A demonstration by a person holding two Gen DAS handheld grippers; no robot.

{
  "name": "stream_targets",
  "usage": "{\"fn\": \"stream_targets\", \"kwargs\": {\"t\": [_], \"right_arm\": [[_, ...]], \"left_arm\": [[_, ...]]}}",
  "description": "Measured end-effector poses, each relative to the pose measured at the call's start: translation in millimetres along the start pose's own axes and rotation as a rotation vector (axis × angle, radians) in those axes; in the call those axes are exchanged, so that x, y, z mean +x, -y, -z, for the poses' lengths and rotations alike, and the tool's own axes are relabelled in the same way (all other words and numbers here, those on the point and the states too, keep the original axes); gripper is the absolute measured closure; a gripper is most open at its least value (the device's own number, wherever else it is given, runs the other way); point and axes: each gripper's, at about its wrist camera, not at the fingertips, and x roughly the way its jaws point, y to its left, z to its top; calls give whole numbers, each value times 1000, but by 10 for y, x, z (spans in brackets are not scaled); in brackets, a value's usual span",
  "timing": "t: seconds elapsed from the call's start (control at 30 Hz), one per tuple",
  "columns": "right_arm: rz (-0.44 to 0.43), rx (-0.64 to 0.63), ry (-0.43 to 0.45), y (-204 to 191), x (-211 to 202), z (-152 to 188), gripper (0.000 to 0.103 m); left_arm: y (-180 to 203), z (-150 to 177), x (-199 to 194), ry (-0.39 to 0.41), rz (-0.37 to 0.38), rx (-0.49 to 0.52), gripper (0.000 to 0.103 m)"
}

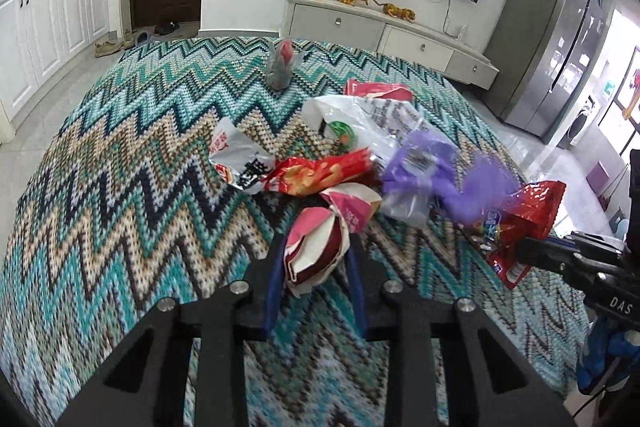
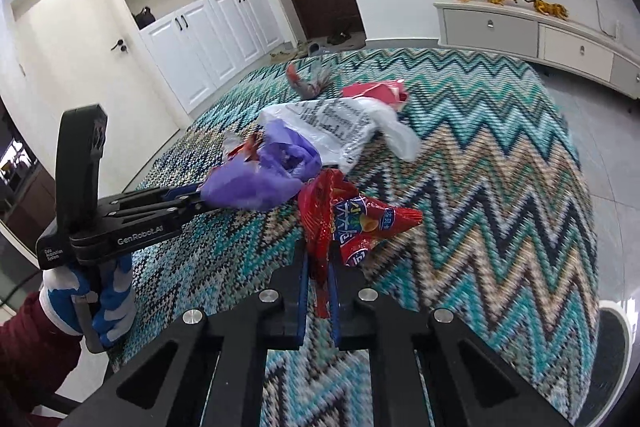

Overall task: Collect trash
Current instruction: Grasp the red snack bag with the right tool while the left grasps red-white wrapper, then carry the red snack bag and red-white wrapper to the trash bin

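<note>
Left gripper [image 1: 316, 259] jaws clamp crumpled pink-white wrapper [image 1: 316, 247]; right gripper [image 2: 318, 267] jaws pinch shiny red snack packet [image 2: 352, 223] (long axis running away from jaws, over zigzag-cloth tabletop [image 2: 500, 187]).

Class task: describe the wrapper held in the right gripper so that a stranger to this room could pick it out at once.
Start at the zigzag cloth covering the table, then find the pile of litter at its middle. At the pile's near edge, right of the purple bag, the right gripper pinches a red wrapper. It alone is glossy red foil with a blue and white logo.
</note>
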Motion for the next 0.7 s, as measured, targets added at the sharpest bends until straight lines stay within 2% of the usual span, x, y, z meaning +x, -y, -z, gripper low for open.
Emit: {"fn": "stream_targets", "kwargs": {"t": [0.17,0.33,0.47,0.7], "right_arm": [[-4,46,33,132,-212,115,94],[-9,71,65,200,-388,193,95],[-5,86,92,238,-558,259,95],[34,152,153,462,-907,395,95]], "left_arm": [[21,81,-221,30,-10,-25,76],[145,107,-478,62,27,-8,76],[440,148,-674,88,99,63,76],[967,188,-637,59,206,156,77]]}}
